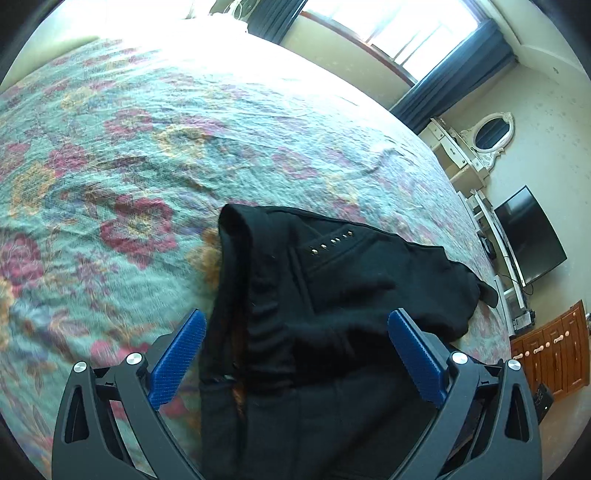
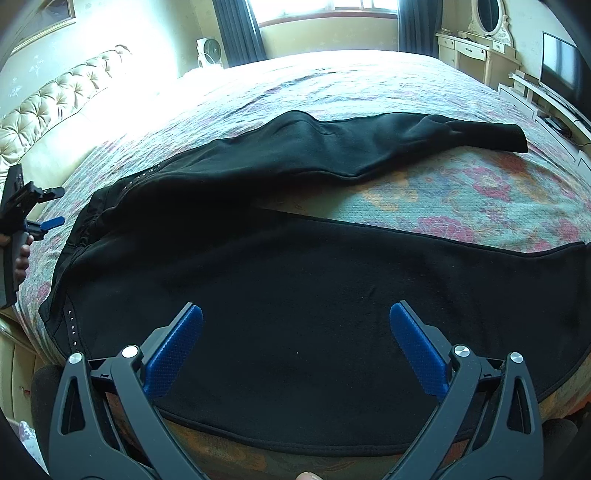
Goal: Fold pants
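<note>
Black pants (image 2: 295,280) lie spread on a floral bedspread (image 2: 461,192), legs apart in a V, the far leg (image 2: 369,147) reaching right. Small metal studs mark the pockets. In the left wrist view the waist end of the pants (image 1: 332,295) is bunched and partly raised. My left gripper (image 1: 295,332) is open above the waist, holding nothing; it also shows in the right wrist view (image 2: 40,221) at the left bed edge. My right gripper (image 2: 295,325) is open over the near leg, empty.
A padded cream headboard (image 2: 55,99) is at the left. A dressing table with an oval mirror (image 2: 487,22), a TV (image 2: 561,70) and a wooden cabinet (image 1: 554,350) stand past the bed. A window with dark curtains (image 2: 240,29) is behind.
</note>
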The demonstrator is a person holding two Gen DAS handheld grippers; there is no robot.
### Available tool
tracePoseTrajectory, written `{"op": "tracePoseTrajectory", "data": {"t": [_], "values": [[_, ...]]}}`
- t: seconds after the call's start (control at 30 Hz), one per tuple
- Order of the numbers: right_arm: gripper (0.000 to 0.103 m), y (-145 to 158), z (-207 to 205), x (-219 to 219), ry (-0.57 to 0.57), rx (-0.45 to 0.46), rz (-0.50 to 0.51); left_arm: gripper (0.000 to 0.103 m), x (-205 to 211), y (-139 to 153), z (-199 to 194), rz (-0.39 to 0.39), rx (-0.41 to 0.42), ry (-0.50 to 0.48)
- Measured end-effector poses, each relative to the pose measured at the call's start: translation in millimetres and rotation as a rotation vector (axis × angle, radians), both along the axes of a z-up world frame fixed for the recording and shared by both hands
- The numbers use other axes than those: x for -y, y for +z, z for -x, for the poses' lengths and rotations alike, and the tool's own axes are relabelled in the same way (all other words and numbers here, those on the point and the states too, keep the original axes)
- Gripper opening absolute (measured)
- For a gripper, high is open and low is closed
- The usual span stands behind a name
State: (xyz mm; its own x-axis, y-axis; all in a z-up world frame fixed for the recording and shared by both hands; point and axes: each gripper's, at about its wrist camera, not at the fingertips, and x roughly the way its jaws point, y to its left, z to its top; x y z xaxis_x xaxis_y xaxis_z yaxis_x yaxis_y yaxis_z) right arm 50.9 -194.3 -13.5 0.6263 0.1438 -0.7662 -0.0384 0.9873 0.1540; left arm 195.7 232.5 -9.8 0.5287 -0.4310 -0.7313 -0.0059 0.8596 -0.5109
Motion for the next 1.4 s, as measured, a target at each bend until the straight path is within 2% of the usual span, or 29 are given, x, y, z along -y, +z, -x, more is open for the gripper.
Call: {"op": "tracePoseTrajectory", "data": {"t": [0.07, 0.17, 0.33, 0.4, 0.43, 0.47, 0.5, 0.53, 0.6, 0.67, 0.73, 0.8, 0.83, 0.9, 1.0, 1.1, 1.27, 1.33, 1.4], "values": [[0.101, -2.3, -4.6, -3.1, 0.006, -0.009, 0.004, 0.099, -15.2, -18.9, -23.2, 0.034, -0.062, 0.0], [0.101, -7.9, -11.5, -4.2, 0.008, -0.029, 0.007, 0.099, -21.8, -39.7, -48.6, 0.112, -0.098, -0.011], [0.101, -20.6, -25.0, 0.3, 0.009, -0.078, -0.012, 0.097, -12.9, -51.8, -73.1, 0.208, -0.088, -0.035], [0.101, -23.3, -30.3, 1.8, 0.015, -0.09, -0.036, 0.097, -10.9, -54.8, -80.3, 0.215, -0.085, -0.038], [0.101, -23.8, -33.4, 2.7, 0.023, -0.095, -0.051, 0.092, -9.2, -54.7, -82.2, 0.211, -0.079, -0.042], [0.101, -23.5, -36.7, 3.2, 0.035, -0.099, -0.066, 0.08, -7.9, -54.9, -84.7, 0.202, -0.072, -0.053], [0.101, -22.4, -40.5, 4.8, 0.052, -0.102, -0.085, 0.035, -6.6, -55.9, -86.6, 0.189, -0.076, -0.068], [0.101, -20.5, -45.4, 6.1, 0.069, -0.103, -0.111, 0.013, -8.6, -62.1, -90.9, 0.179, -0.106, -0.067], [0.101, -13.5, -60.9, 10.2, 0.105, -0.1, -0.164, 0.013, -13.4, -71.3, -92.9, 0.214, -0.129, -0.05], [0.101, -2.9, -84.4, 17.8, 0.155, -0.099, -0.228, 0.012, -15.0, -72.3, -93.2, 0.21, -0.118, -0.06], [0.101, 12.4, -115.1, 28.0, 0.221, -0.084, -0.299, 0.011, -17.3, -74.1, -92.5, 0.213, -0.114, -0.063], [0.101, 31.2, -154.1, 37.8, 0.283, -0.052, -0.318, 0.011, -18.9, -76.9, -92.7, 0.218, -0.116, -0.064], [0.101, 39.6, -176.9, 39.1, 0.34, -0.036, -0.308, 0.011, -19.6, -77.0, -93.0, 0.216, -0.116, -0.069], [0.101, 49.0, -222.9, 34.5, 0.431, -0.028, -0.212, 0.011, -20.0, -76.3, -93.9, 0.204, -0.117, -0.078], [0.101, 49.3, -286.8, 16.1, 0.562, -0.091, -0.084, 0.011, -16.7, -75.8, -99.9, 0.186, -0.124, -0.084], [0.101, 34.7, -336.9, -4.7, 0.67, -0.18, -0.004, 0.011, -14.9, -74.9, -104.7, 0.166, -0.133, -0.099], [0.101, 7.3, -377.1, -29.6, 0.736, -0.3, 0.062, 0.012, -21.3, -81.7, -108.6, 0.233, -0.159, -0.083], [0.101, -9.3, -383.2, -30.5, 0.745, -0.394, 0.051, 0.012, -27.8, -86.8, -108.3, 0.284, -0.166, -0.072], [0.085, -27.2, -379.1, -30.0, 0.762, -0.484, 0.095, 0.012, -33.3, -90.3, -107.7, 0.321, -0.173, -0.062]]}}
